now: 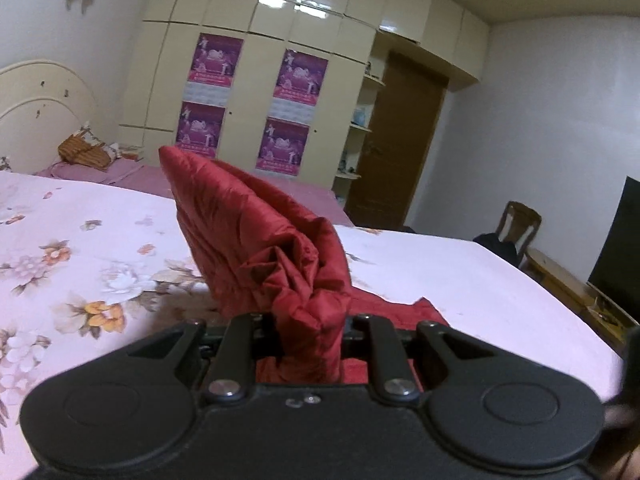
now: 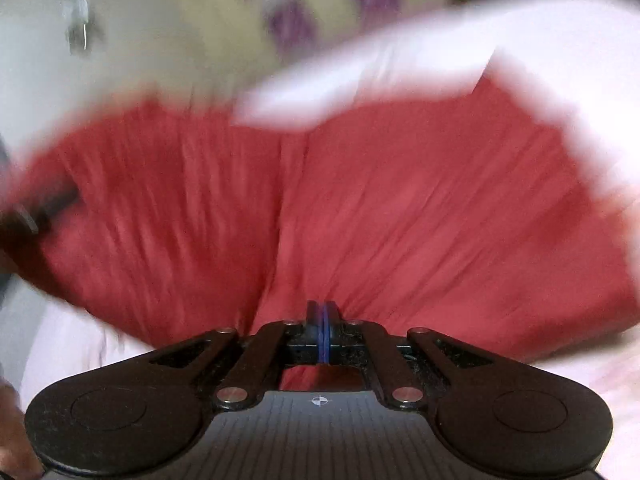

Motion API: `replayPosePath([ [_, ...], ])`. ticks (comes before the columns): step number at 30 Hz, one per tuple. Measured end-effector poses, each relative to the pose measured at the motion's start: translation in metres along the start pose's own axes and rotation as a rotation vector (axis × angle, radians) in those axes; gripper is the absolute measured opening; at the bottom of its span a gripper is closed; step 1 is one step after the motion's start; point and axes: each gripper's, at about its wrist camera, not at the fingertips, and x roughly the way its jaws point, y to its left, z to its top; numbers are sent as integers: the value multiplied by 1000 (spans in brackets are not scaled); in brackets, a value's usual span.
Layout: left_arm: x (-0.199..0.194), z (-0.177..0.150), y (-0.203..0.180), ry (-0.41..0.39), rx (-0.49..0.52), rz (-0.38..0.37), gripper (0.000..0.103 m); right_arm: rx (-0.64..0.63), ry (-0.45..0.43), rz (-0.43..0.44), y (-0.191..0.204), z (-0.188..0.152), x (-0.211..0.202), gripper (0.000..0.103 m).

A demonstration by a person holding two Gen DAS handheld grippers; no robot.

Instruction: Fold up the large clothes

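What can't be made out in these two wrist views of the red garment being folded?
- Left wrist view: the left gripper fingertips are buried in bunched red garment.
- Right wrist view: motion blur smears the red garment; its type and edges are unreadable.
- Both views: gripper bodies cover the nearest bed sheet.

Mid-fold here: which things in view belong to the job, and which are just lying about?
Job: red garment, left tongs shut on its bunched edge, right tongs shut on it, bed.
Lying about: basket, posters, chair, wardrobe.
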Motion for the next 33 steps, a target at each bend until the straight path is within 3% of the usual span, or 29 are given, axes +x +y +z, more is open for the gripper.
replayPosePath([
  [2,4,2,-10,5,5,-9,17,4,-83,-129,-35,14,-24,1],
  [4,10,1,-23,9,11,-18,17,22,-61,-259,-69,25,-21,1],
  [8,28,0,-56,45,64,-54,17,97,87,-163,-100,26,8,1],
  [13,65,-12,-102,130,127,-96,17,89,137,-77,-98,22,20,1],
  [16,96,-24,-126,221,147,-144,17,97,165,-33,-101,22,24,1],
  [22,138,-59,-138,367,147,-204,19,127,207,36,-116,26,27,1],
  [26,140,-60,-125,414,97,-281,48,182,222,82,-127,28,29,1],
  [27,136,-58,-122,423,78,-287,51,203,223,96,-131,28,29,1],
  [29,127,-49,-109,455,-5,-354,81,243,231,120,-139,29,27,1],
  [31,109,-39,-94,406,-91,-398,85,261,238,129,-146,32,24,1],
  [33,91,-26,-75,342,-113,-383,72,268,218,118,-153,36,13,1],
])
